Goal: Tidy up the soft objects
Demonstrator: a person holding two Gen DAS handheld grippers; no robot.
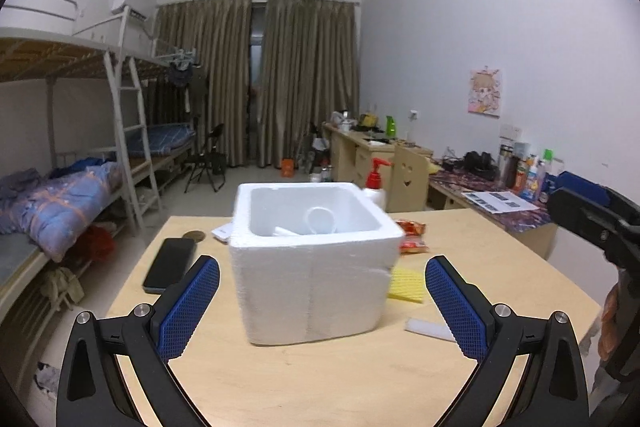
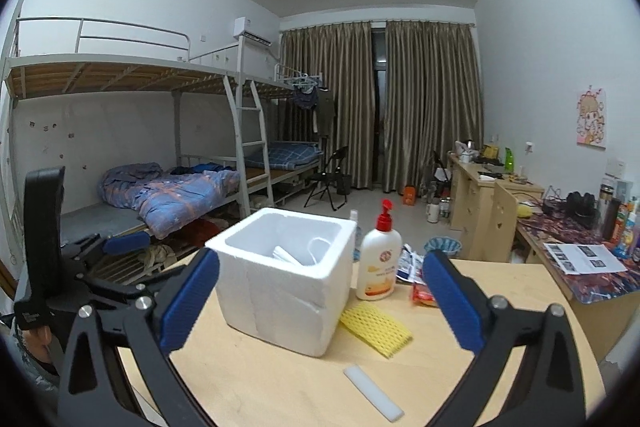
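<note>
The white foam box [image 2: 286, 279] stood open-topped near the middle of the bench [image 2: 500, 327]. Inside it lay white soft pieces [image 2: 304, 253], including a loop-shaped one; their exact number could not be determined. This indicated that part of the sorting was complete.

Two soft items remained outside the box. The yellow foam net [image 2: 376, 331] lay flat on the bench, touching or just beside the lower right corner of the box. The white foam strip [image 2: 372, 391] lay on the bench nearer the cameras, apart from the net. Both were judged to be pending transfer into the box.

The left claw [image 1: 322, 301] was spread wide with nothing between its blue pads, and faced the box from the near side. The right claw [image 2: 320, 301] stood at full spread and was likewise empty, the box and the net lying beyond its pads.

Other articles on the bench were a red-capped pump bottle [image 2: 378, 263] behind the box, red snack packets [image 2: 424, 295] beside it, and a dark phone [image 1: 170, 265] to the left of the box. These were not judged to be soft items for sorting.
</note>
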